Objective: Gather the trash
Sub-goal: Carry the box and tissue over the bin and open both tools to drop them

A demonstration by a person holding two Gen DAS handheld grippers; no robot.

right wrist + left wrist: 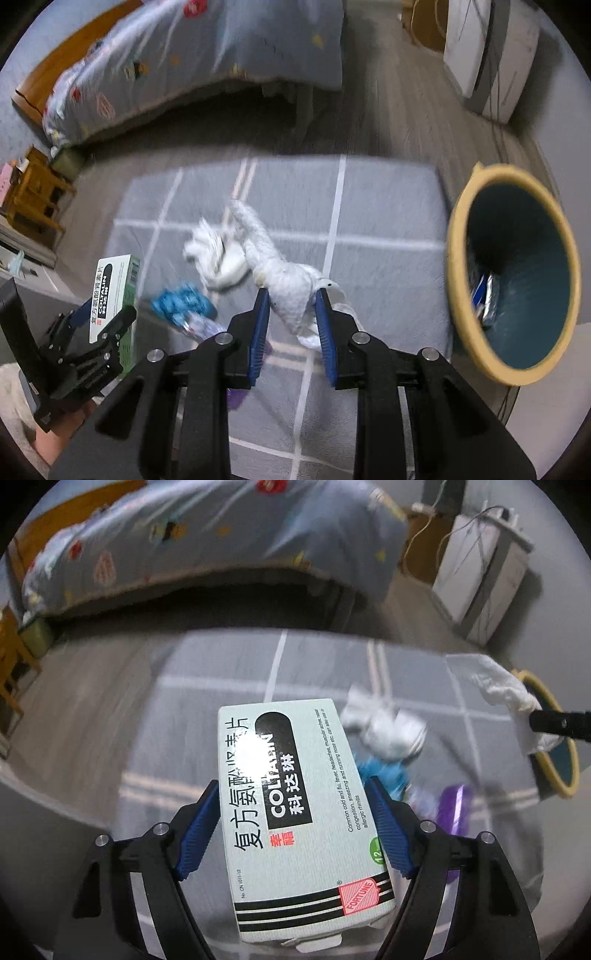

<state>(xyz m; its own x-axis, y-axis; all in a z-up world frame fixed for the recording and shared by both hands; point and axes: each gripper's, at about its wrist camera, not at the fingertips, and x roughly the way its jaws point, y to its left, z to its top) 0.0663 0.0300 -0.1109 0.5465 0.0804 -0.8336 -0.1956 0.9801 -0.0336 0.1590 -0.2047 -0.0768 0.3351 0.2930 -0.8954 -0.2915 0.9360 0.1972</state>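
My left gripper [292,782] is shut on a white medicine box [295,805] printed with black text, its blue pads against the box's two long sides. The right wrist view shows that box [116,291] held up off the rug at the left. My right gripper [291,291] is shut on a long crumpled white tissue [284,280] that trails away from the pads. On the rug lie another white paper wad [218,254], a blue wrapper [181,301] and a purple piece [452,808]. A yellow-rimmed bin [458,258] with a dark teal inside stands to the right.
A grey rug [388,206] with white lines covers the floor. A bed [221,55] with a patterned blue cover runs along the back. A white appliance [487,59] with cables stands at back right, wooden furniture [33,192] at left. Some trash lies inside the bin.
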